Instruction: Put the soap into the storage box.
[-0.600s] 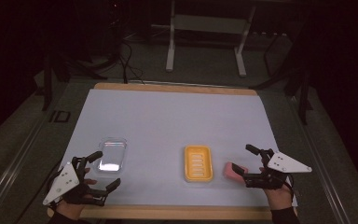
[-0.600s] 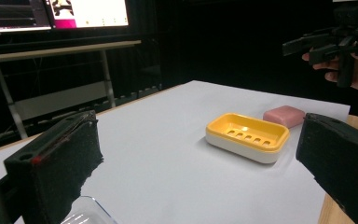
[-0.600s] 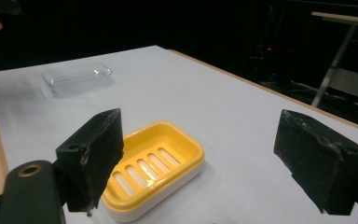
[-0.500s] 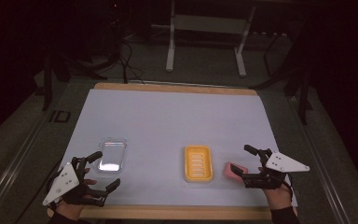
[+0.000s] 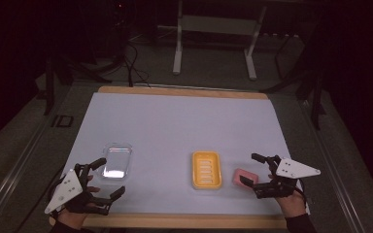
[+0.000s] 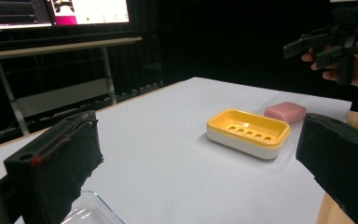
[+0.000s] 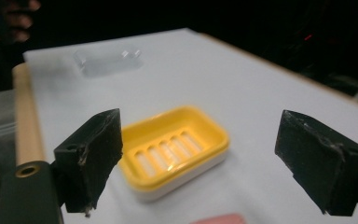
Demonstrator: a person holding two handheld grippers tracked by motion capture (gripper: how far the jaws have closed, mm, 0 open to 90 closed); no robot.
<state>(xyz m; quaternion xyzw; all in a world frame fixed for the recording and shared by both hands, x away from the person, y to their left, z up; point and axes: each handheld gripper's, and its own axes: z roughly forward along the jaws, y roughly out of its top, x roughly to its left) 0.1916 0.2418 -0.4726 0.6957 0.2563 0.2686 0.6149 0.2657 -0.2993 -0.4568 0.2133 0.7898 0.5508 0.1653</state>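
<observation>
Right gripper [image 5: 254, 176] spread wide, nothing clamped, hovering just right of pink soap [image 5: 245, 177] beside yellow soap dish [image 5: 207, 169]. Left gripper [image 5: 108, 177] gaping too, near clear lid [image 5: 116, 160].

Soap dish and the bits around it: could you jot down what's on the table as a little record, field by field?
surface: pale sheet over a wooden table
soap dish: yellow tray with slots, empty, right of centre near the front edge
soap: pink bar, lying on the sheet just right of the dish, apart from it
clear lid: transparent cover, lying left of the dish
right gripper: jaws open, either side of the soap, not pressing it
left gripper: jaws open, empty, just in front of the clear lid
</observation>
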